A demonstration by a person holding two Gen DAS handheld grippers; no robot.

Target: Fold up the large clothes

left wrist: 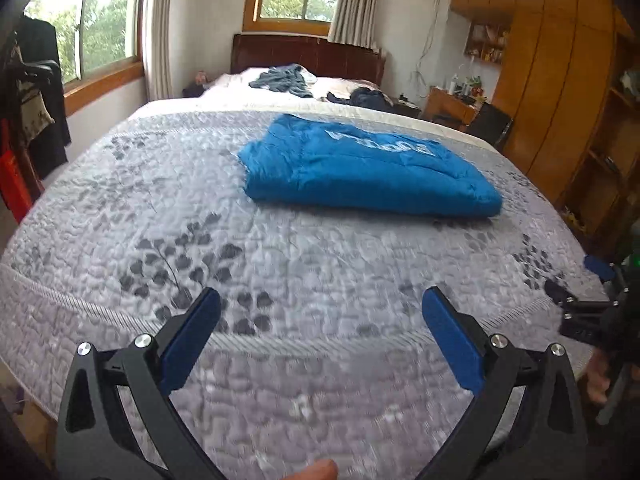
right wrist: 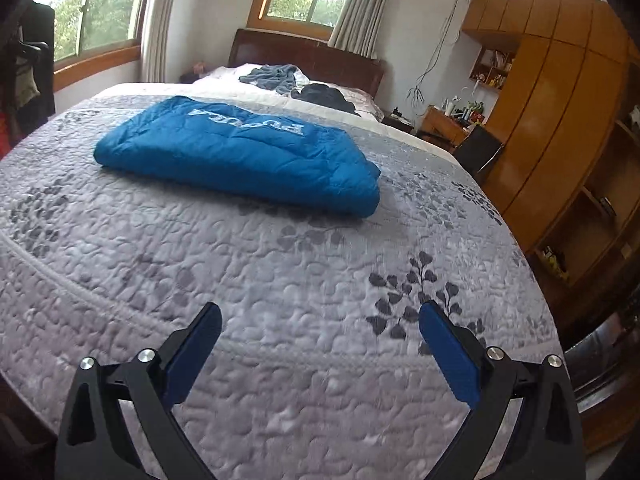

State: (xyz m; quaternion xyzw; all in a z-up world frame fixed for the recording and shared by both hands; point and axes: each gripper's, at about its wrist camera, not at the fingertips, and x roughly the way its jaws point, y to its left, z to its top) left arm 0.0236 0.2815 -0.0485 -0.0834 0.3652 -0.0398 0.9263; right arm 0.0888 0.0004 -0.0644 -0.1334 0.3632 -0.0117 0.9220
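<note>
Across the bed [left wrist: 100,208], whose grey leaf-patterned quilt fills both wrist views, I see the job's one garment: a blue padded jacket [left wrist: 360,168] already folded into a thick rectangle, lying mid-bed and somewhat toward the right edge, its white lettering facing up. I judge the folding itself finished, or nearly so; what remains, if anything, is squaring the bundle or fetching another piece. Beyond it, up by the dark headboard [right wrist: 308,56], two loose heaps lie on the pillows: a grey-blue garment [right wrist: 272,76] and a darker one [right wrist: 324,96]. Either could be next, and reaching them means going over or round the blue bundle, which sits squarely in the path. A wooden wardrobe [right wrist: 560,100] stands well clear to the right, no hindrance.

My left gripper [left wrist: 320,316] hangs over the foot edge of the quilt, jaws spread wide and holding nothing. My right gripper [right wrist: 320,332] does the same toward the foot's right corner, jaws likewise spread and empty. Both are well apart from the jacket. At the bottom of the left view a fingertip [left wrist: 316,470] peeks in.
</note>
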